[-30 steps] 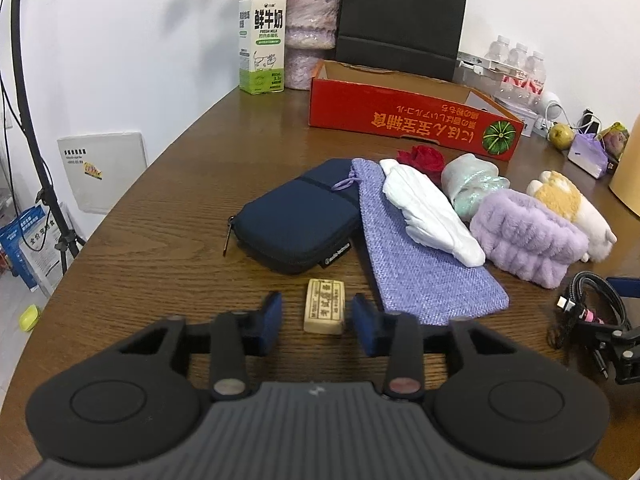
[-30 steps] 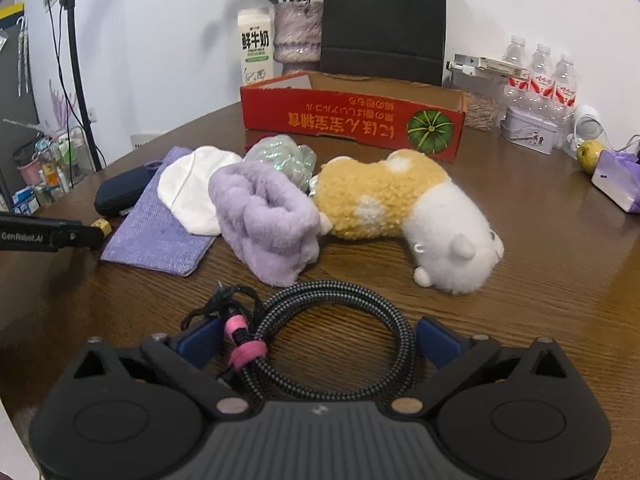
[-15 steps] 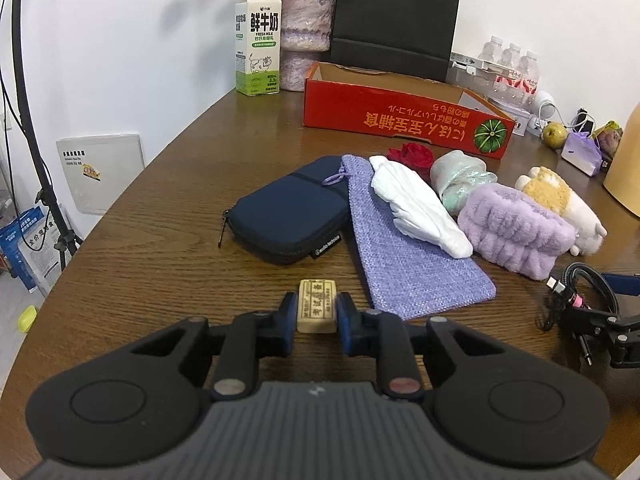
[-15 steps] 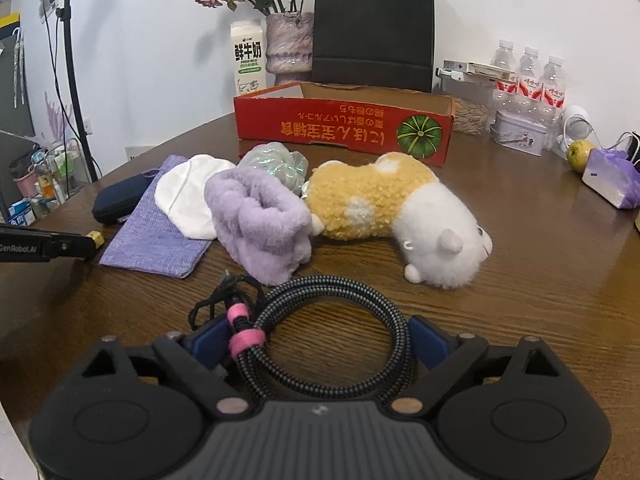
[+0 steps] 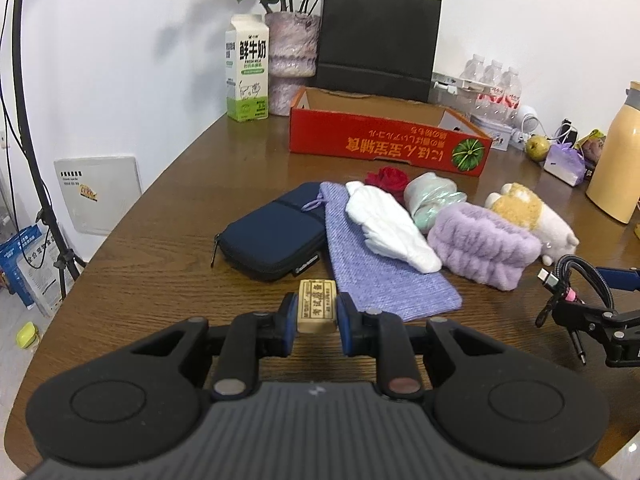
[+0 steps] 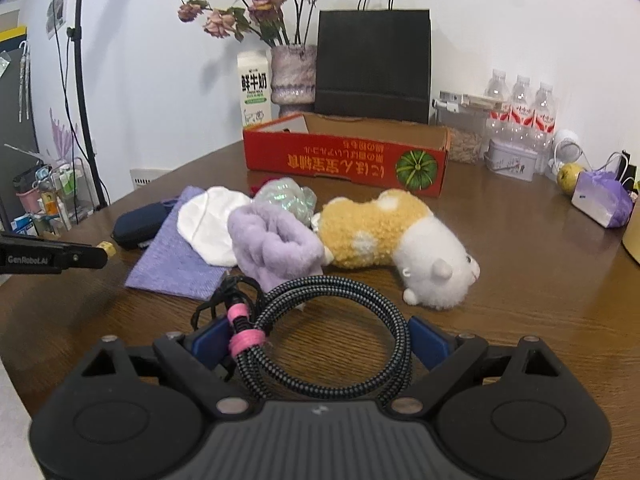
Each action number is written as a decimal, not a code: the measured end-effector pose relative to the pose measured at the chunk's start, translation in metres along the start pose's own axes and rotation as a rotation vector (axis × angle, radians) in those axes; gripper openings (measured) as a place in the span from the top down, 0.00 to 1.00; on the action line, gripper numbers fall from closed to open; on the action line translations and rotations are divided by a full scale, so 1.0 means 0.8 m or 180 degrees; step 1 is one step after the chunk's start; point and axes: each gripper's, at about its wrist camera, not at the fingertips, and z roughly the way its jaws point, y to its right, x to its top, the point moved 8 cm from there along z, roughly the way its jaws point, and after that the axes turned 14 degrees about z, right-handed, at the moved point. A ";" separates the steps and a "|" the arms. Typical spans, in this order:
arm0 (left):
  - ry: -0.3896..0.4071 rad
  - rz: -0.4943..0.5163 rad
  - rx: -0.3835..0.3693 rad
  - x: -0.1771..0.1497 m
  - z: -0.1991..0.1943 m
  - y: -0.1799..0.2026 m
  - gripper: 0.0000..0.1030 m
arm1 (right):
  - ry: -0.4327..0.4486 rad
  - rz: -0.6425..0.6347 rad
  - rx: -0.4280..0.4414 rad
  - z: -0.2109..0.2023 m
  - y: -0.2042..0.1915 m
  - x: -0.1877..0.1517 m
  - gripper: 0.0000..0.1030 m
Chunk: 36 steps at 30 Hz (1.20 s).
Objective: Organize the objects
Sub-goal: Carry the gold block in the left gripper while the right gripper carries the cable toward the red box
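An eraser (image 5: 316,307) is clamped between the left gripper (image 5: 317,320) pads, just before the purple pouch (image 5: 372,256). A coiled cable (image 6: 320,344) is held across the right gripper (image 6: 320,340), seemingly pinched; its near loop is hidden by the body.

The milk carton (image 5: 247,78) reads "鲜牛奶" and "FRESH MILK" (smaller print is illegible). The left gripper (image 6: 56,257) arm bears "GenRobot.AI". Inverted yellow lettering crosses the red cardboard box (image 5: 390,146).

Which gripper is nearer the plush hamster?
Right. The right gripper, shut on the cable, sits just before the hamster; the left gripper is beyond the purple pouch.
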 end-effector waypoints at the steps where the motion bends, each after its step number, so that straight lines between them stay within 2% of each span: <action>1: 0.0016 0.0002 -0.0010 0.002 -0.002 0.001 0.79 | 0.0019 -0.0003 0.0002 -0.003 -0.001 0.001 0.09; 16: 0.0209 0.0076 -0.0085 0.050 0.003 0.024 0.79 | 0.0269 -0.0030 0.0055 -0.014 -0.019 0.041 0.09; 36: 0.0409 0.0107 -0.0121 0.138 0.045 0.037 0.79 | 0.0406 -0.0032 0.0076 0.032 -0.023 0.108 0.09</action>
